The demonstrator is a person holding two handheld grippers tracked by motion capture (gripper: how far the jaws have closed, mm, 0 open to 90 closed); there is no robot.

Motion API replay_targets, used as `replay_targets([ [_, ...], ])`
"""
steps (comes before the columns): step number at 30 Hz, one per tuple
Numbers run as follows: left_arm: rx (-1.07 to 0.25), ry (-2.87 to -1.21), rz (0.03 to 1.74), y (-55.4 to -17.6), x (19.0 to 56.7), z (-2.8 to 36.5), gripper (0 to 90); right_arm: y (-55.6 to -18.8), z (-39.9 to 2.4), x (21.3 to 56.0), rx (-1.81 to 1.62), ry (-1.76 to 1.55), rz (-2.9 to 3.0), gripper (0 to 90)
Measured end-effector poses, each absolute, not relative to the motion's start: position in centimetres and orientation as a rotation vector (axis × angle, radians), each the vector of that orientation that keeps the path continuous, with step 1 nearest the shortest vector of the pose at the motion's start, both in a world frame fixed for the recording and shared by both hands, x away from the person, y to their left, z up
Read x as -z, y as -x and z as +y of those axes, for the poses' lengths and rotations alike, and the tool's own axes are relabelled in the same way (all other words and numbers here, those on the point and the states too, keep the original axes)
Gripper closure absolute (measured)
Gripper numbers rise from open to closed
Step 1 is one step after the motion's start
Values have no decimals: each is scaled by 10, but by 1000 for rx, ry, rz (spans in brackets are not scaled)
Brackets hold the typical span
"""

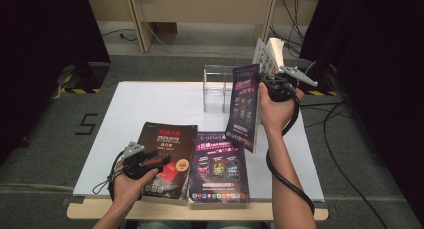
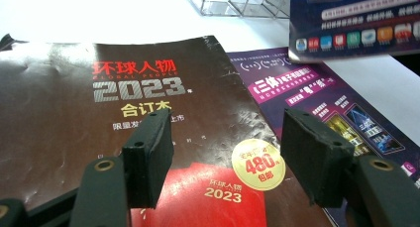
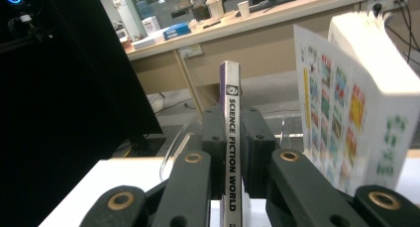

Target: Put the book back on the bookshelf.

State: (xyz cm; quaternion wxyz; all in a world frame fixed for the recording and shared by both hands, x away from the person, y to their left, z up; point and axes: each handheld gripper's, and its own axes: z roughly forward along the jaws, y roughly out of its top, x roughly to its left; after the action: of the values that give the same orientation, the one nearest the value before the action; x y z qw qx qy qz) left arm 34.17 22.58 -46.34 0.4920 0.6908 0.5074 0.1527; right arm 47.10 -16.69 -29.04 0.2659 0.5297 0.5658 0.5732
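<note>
A dark brown magazine point(image 1: 167, 154) marked 2023 lies flat at the table's front left. My left gripper point(image 1: 164, 162) hovers just over its lower half, open, with nothing between the pads point(image 2: 225, 138); the brown cover point(image 2: 99, 88) lies beneath them. Beside it on the right lies a purple magazine point(image 1: 220, 169) point(image 2: 317, 103). My right gripper point(image 1: 267, 84) is raised above the table's right side, shut on the spine of a second purple magazine point(image 1: 245, 106), which hangs tilted. In the right gripper view the jaws point(image 3: 231, 123) clamp that spine point(image 3: 231, 152), and loose pages point(image 3: 356, 113) flare to the right.
A clear acrylic holder point(image 1: 217, 89) point(image 2: 237, 1) stands at the back centre of the white table top point(image 1: 150, 104). Black curtains flank both sides. Cables point(image 1: 345, 154) trail over the floor at the right, and a wooden bench point(image 1: 200, 9) runs along the back.
</note>
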Motion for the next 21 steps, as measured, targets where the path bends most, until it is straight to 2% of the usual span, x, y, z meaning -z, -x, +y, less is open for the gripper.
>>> replay_targets([
  [21,-348,-1677,1231,-342,466,224,364,-543,-150,270,-1562,-1399,1441,832],
])
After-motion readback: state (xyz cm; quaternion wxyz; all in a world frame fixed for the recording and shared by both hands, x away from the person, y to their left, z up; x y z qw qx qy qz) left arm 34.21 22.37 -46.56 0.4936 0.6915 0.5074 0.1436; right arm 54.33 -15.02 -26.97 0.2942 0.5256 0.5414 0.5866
